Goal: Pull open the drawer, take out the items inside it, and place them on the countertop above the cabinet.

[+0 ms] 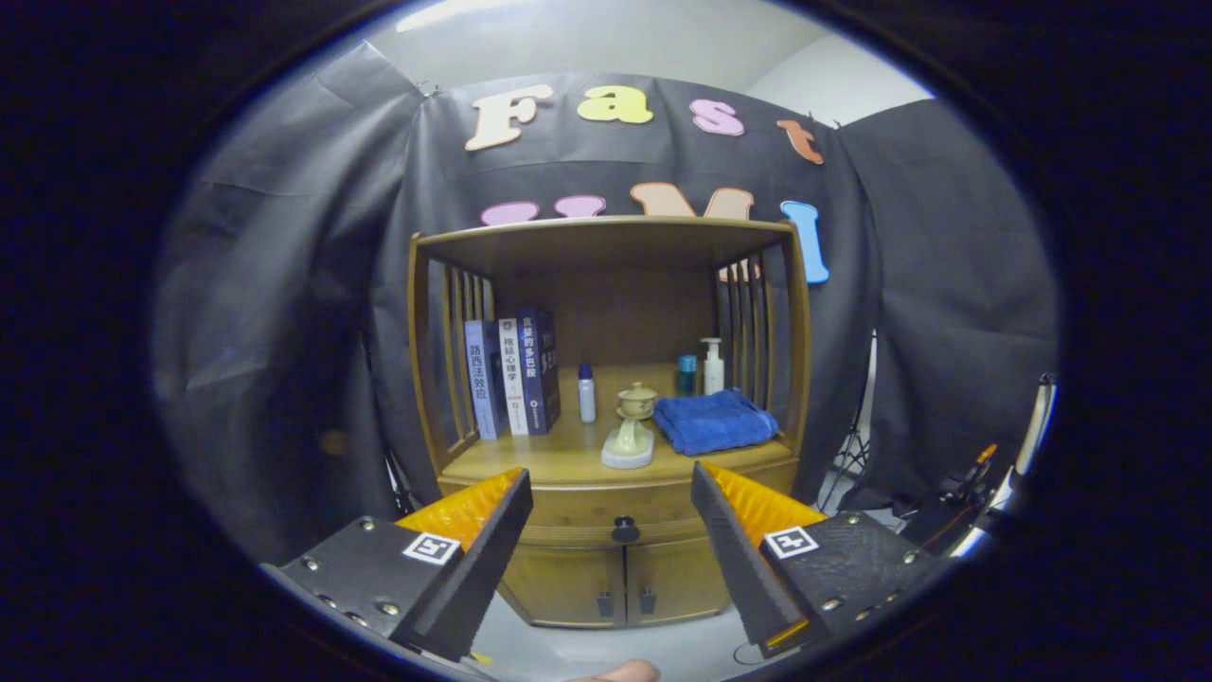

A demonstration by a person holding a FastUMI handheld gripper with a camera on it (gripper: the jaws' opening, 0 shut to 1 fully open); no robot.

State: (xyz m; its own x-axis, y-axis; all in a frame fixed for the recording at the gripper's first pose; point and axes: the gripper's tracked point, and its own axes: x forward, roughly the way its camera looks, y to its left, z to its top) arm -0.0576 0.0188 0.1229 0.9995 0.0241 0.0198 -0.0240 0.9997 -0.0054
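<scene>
Fingers spread wide before the closed drawer.
The gripper (611,493) holds nothing; the drawer (615,516) and its knob (625,529) sit between and beyond the fingers, below the worktop (559,455).

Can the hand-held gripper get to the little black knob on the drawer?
Probably yes. The hand-held gripper is open, and the drawer knob sits ahead between its fingers with nothing in between. The drawer looks shut.
</scene>
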